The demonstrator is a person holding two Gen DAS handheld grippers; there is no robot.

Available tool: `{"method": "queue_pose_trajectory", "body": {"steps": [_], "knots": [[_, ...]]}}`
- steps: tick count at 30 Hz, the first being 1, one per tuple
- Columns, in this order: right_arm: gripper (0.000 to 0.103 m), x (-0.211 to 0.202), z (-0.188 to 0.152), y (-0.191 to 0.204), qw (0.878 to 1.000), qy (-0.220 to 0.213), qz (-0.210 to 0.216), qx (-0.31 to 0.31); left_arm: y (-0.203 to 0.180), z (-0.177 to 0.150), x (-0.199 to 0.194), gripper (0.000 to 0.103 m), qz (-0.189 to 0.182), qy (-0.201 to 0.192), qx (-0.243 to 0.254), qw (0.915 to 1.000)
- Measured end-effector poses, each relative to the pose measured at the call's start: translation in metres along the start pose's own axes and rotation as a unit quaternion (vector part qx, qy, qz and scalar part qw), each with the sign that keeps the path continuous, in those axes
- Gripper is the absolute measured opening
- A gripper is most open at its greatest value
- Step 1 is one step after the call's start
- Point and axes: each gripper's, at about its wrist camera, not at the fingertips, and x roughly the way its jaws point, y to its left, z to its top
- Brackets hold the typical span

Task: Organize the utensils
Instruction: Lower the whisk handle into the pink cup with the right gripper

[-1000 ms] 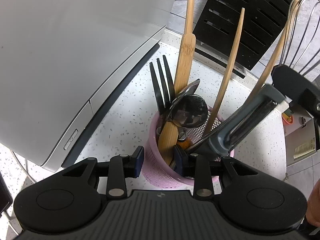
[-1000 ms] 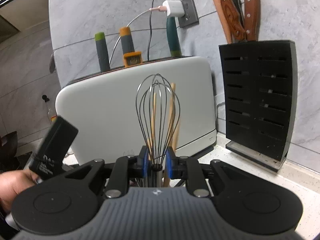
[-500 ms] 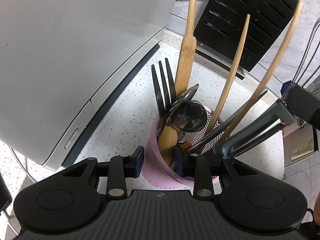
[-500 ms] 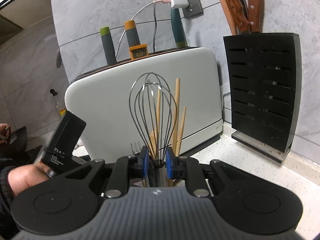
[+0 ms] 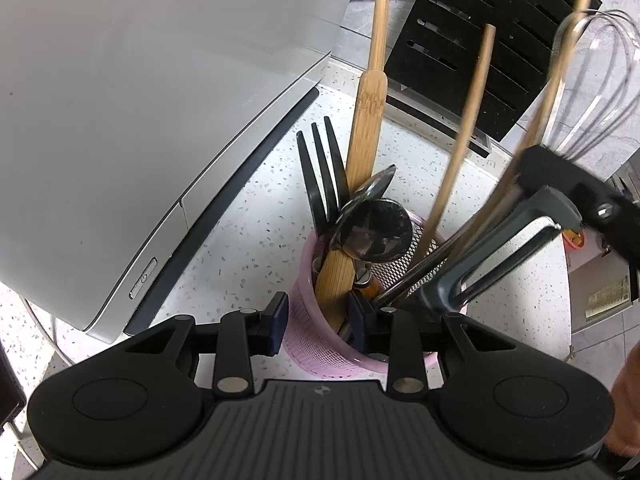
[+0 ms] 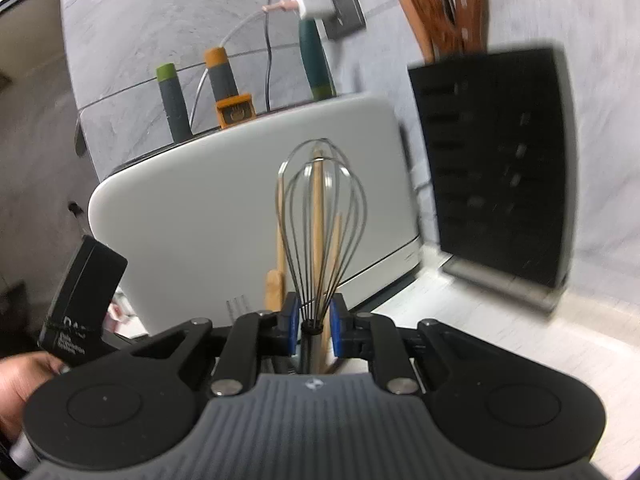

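A pink mesh utensil holder (image 5: 312, 336) stands on the speckled counter. It holds a wooden spatula (image 5: 368, 128), a black fork (image 5: 320, 168), a metal spoon (image 5: 376, 232), wooden chopsticks (image 5: 468, 120) and a grey-handled tool (image 5: 500, 252). My left gripper (image 5: 318, 318) is shut on the holder's wall, one pad outside and one inside. My right gripper (image 6: 314, 330) is shut on the neck of a wire whisk (image 6: 322, 216), which stands upright just over the holder. The whisk's wires (image 5: 592, 80) show at the upper right of the left wrist view, above a right finger (image 5: 556, 172).
A big white appliance (image 5: 140, 100) stands close on the holder's left, with grey-handled tools (image 6: 172, 100) sticking out of its top. A black knife block (image 6: 496, 160) stands behind on the right against the grey wall. A hand (image 6: 24, 376) holds the left gripper's body.
The right gripper has rolled a little with the whisk. In the left wrist view the whisk's wires swung out and back, and a long chopstick leaned right. The left gripper kept still.
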Motion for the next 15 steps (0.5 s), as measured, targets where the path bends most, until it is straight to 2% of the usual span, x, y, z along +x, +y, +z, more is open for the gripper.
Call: {"method": "queue_pose_trajectory", "body": {"steps": [3, 9, 11, 15], "knots": [[0.013, 0.008, -0.004, 0.003, 1.000, 0.022, 0.014, 0.002, 0.001, -0.001, -0.001, 0.037, -0.004, 0.000, -0.001, 1.0000], [0.009, 0.023, -0.025, 0.011, 0.992, 0.116, 0.002, -0.051, 0.004, -0.001, -0.002, 0.037, -0.006, 0.002, 0.001, 1.0000], [0.009, 0.021, -0.027, 0.011, 0.992, 0.109, 0.007, -0.058, 0.001, 0.000, -0.001, 0.033, -0.004, 0.002, 0.001, 1.0000], [0.009, 0.026, -0.030, 0.016, 0.992, 0.091, -0.006, -0.081, -0.010, -0.001, -0.005, 0.034, 0.007, -0.010, 0.009, 0.9999]]}}
